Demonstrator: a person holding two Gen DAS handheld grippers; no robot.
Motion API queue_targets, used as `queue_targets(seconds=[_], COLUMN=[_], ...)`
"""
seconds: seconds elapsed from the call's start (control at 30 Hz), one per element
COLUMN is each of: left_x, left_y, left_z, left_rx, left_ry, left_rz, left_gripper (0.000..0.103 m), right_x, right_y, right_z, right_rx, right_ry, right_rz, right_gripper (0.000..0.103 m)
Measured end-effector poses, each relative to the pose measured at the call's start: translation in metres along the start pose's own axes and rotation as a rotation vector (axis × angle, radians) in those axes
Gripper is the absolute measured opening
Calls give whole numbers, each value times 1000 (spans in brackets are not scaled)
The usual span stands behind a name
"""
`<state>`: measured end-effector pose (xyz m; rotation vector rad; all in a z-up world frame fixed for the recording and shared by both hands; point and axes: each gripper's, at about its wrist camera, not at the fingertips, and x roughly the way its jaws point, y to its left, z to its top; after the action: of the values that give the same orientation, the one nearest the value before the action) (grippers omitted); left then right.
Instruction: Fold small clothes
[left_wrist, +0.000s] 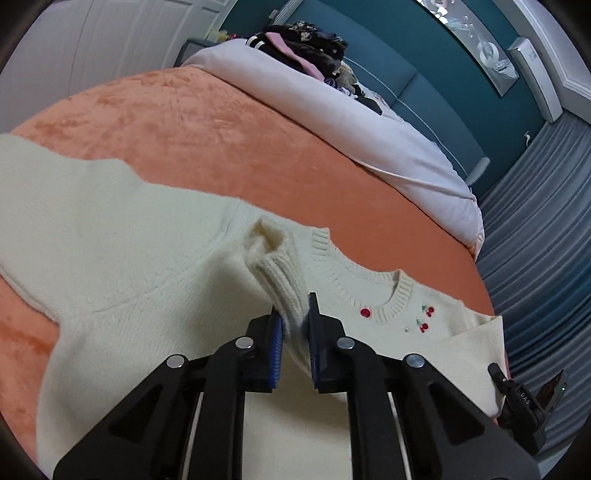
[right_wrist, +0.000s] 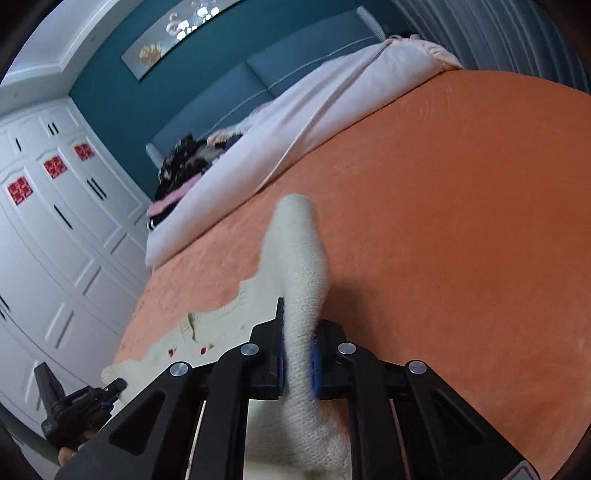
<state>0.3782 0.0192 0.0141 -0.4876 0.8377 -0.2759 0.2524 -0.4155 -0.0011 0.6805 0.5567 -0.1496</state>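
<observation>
Left tongs (left_wrist: 295, 332) fill my near view, blue pads pinched on a ribbed cuff (left_wrist: 284, 284) of the cream sweater (left_wrist: 147, 266). Right tongs (right_wrist: 297, 354) likewise clamp a fold of the same knit, a sleeve (right_wrist: 299, 251) rising upright between the pads, its tip blurred.

Bed (left_wrist: 221, 140), orange plush cover, carries everything. Pale duvet (left_wrist: 332, 107) bunched toward the headboard end. Dark clothes pile (left_wrist: 306, 40) on top of the duvet, near the bed's far corner by the white wardrobe (right_wrist: 55, 236).

Sweater lies flat at the bed's near edge, neckline (left_wrist: 391, 299) toward the headboard; one sleeve spread out flat to the left in my left view. Small red cherry motifs (left_wrist: 424, 319) just beside the collar.

Right view: left tongs' body visible at lower left, beside the sweater's edge.
</observation>
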Motion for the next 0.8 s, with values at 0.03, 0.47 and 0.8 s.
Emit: queue_targets(seconds=[0.03, 0.47, 0.8], left_x=[11, 35, 23], left_y=[3, 35, 41], left_z=[-5, -44, -45], left_rx=[6, -3, -45], left_ry=[38, 55, 41], left_rz=[13, 62, 26], left_gripper=[12, 15, 22], right_x=[18, 56, 33], right_y=[-8, -4, 14], right_z=[-8, -29, -30], right_rx=[0, -114, -249], right_ry=[53, 149, 123], right_rz=[-62, -289, -361], right_gripper=[10, 12, 13])
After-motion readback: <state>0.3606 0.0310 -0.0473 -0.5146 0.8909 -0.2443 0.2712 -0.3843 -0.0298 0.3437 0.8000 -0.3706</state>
